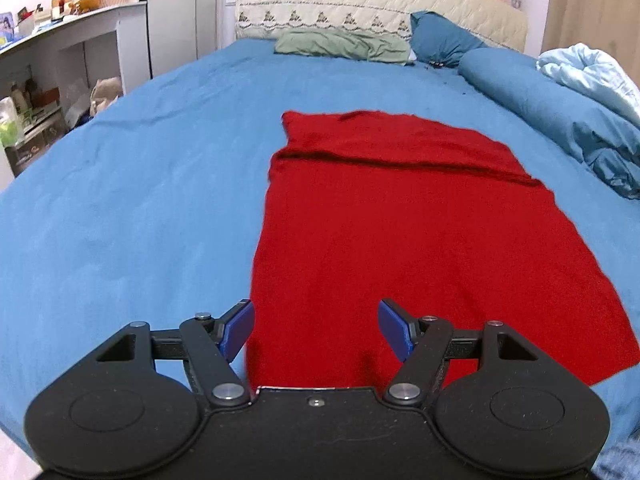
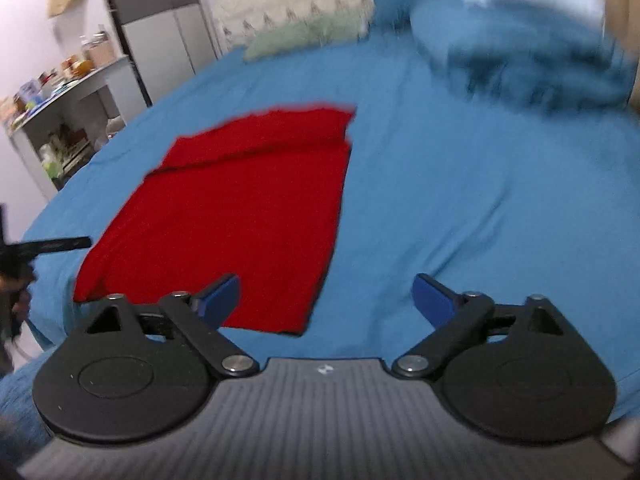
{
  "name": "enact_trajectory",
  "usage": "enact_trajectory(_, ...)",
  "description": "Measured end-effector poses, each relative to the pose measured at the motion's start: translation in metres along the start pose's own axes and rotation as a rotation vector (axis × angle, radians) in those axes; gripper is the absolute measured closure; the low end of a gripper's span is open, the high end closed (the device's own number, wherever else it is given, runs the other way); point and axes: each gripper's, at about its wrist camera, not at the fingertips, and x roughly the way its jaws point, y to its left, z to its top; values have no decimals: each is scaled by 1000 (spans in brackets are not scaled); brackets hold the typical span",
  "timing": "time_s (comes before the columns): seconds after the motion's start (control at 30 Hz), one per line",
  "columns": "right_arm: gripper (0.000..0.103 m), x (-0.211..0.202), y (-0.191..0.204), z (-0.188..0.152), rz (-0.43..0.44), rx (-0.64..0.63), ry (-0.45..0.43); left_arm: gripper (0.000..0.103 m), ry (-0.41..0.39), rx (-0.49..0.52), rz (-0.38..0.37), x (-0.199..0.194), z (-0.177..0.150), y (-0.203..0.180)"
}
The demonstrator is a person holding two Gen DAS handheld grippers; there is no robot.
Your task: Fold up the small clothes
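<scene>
A red garment (image 1: 404, 232) lies flat on the blue bedsheet (image 1: 132, 200), with a fold line across its far part. My left gripper (image 1: 316, 330) hovers over the garment's near left edge, open, blue pads apart with nothing pinched. In the blurred right wrist view the same red garment (image 2: 240, 208) lies left of centre on the blue bedsheet (image 2: 460, 208). My right gripper (image 2: 326, 300) stands open above the garment's near right corner, its left pad over the cloth and its right pad over bare sheet. The other gripper's black tip (image 2: 60, 245) shows at the left edge.
A rolled blue duvet (image 1: 560, 120) and a light blue blanket (image 1: 588, 76) lie along the right side. A green pillow (image 1: 344, 45) and a blue pillow (image 1: 440, 38) rest against the quilted headboard (image 1: 380, 4). Shelves (image 1: 60, 64) stand left of the bed.
</scene>
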Motion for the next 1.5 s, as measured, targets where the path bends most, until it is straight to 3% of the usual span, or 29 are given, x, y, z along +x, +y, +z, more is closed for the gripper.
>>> enact_trajectory(0.1,13,54,2,-16,25,60,61,34,17,-18,2,-1,-12,9)
enact_trajectory(0.2,20,83,15,-26,14,38,98,38,31,-42,14,-2,-23,18)
enact_trajectory(0.5,42,113,30,-32,-35,-43,131,58,73,-88,9,7,-45,31)
enact_trajectory(0.57,52,114,34,-35,-42,-53,136,83,86,-80,-9,9,-47,30)
enact_trajectory(0.63,61,118,37,-35,-48,-63,140,99,103,-65,-34,9,-49,26)
enact_trajectory(0.7,78,118,39,-34,-51,-71,144,99,99,-35,-22,7,-47,22)
enact_trajectory(0.8,82,114,37,-28,-44,-51,133,99,77,-47,-29,-1,-38,20)
enact_trajectory(1.0,82,90,28,6,37,48,50,99,-63,-66,-69,-34,11,16)
enact_trajectory(1.17,82,83,23,66,121,100,-23,99,-161,-99,-97,-26,80,12)
enact_trajectory(1.33,82,117,21,156,152,85,-110,99,-264,-170,-94,29,167,13)
enact_trajectory(1.5,83,203,4,245,149,114,-159,99,-326,-200,-39,130,241,17)
